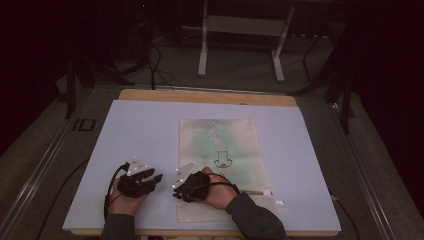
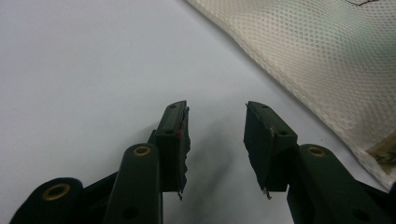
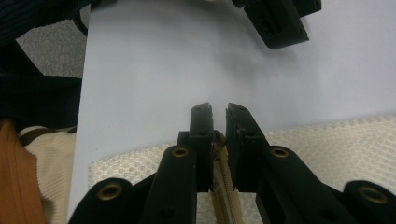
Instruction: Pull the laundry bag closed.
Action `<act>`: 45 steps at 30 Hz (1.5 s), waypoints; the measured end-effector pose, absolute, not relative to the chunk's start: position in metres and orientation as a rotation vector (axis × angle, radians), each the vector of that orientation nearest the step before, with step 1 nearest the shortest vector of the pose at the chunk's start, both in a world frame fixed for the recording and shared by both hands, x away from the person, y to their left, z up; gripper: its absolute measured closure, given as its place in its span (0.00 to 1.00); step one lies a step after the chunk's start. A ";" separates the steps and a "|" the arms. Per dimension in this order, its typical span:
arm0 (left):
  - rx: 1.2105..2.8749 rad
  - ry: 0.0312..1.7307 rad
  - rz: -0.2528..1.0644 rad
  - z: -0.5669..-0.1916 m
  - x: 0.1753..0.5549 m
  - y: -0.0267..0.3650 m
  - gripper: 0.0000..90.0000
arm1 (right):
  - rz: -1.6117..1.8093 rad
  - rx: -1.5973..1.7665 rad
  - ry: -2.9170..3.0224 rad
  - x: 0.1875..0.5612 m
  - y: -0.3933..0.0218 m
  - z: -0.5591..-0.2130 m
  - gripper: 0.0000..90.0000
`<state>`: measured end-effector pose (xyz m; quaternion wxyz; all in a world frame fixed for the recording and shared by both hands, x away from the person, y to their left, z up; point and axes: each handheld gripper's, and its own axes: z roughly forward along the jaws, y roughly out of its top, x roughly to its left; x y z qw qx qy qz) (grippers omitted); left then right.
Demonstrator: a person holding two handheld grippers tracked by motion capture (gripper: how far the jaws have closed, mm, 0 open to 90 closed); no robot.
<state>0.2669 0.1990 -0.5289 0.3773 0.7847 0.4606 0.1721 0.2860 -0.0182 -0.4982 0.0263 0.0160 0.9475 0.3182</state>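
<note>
High view: I've got a mesh bag (image 1: pixel 225 150) lying flat on the white mat (image 1: pixel 140 135), right of centre, its zipper edge near my side of the table. My left gripper (image 1: pixel 150 176) sits on the mat just left of the bag, apart from it. My right gripper (image 1: pixel 186 190) is over the bag's near left corner, hand (image 1: pixel 217 190) resting on the bag, pointing left. Left gripper view: jaws stand apart with a clear gap, nothing between them, bare mat (image 2: pixel 93 70) below; the bag (image 2: pixel 317 60) runs across the upper right, close to the right jaw but not touching (its weave shows clearly here). Right gripper view: jaws nearly together, only a thin slot left, and the zipper (image 3: pixel 223 186) of the bag (image 3: pixel 327 140) runs up between them; the pads look pinched on the zipper's end at the bag's edge (the pull itself is too hidden to make out). My left gripper (image 3: pixel 280 25) shows at the top, over the mat (image 3: pixel 163 70). A sleeve (image 3: pixel 32 79) lies at the left edge.
</note>
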 end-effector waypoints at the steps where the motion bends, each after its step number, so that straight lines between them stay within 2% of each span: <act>1: 2.008 1.178 0.441 -0.529 0.267 0.199 0.65 | 0.984 0.058 2.926 0.286 -0.020 -0.498 0.90; 16: 2.020 1.164 0.436 -0.529 0.266 0.195 0.65 | 0.964 0.096 2.956 0.289 -0.040 -0.503 0.89; 20: 2.029 1.150 0.432 -0.529 0.266 0.192 0.65 | 0.931 0.083 2.978 0.291 -0.039 -0.504 0.87; 24: 2.035 1.141 0.427 -0.529 0.265 0.191 0.65 | 0.873 0.087 2.998 0.292 -0.034 -0.510 0.90; 37: 2.035 1.127 0.416 -0.528 0.265 0.188 0.65 | 0.869 0.095 2.970 0.291 -0.027 -0.513 0.91; 40: 2.033 1.126 0.413 -0.528 0.264 0.187 0.65 | 0.900 0.120 3.009 0.295 -0.028 -0.513 0.85; 45: 2.040 1.111 0.398 -0.528 0.264 0.185 0.65 | 0.894 0.142 3.020 0.297 -0.026 -0.513 0.91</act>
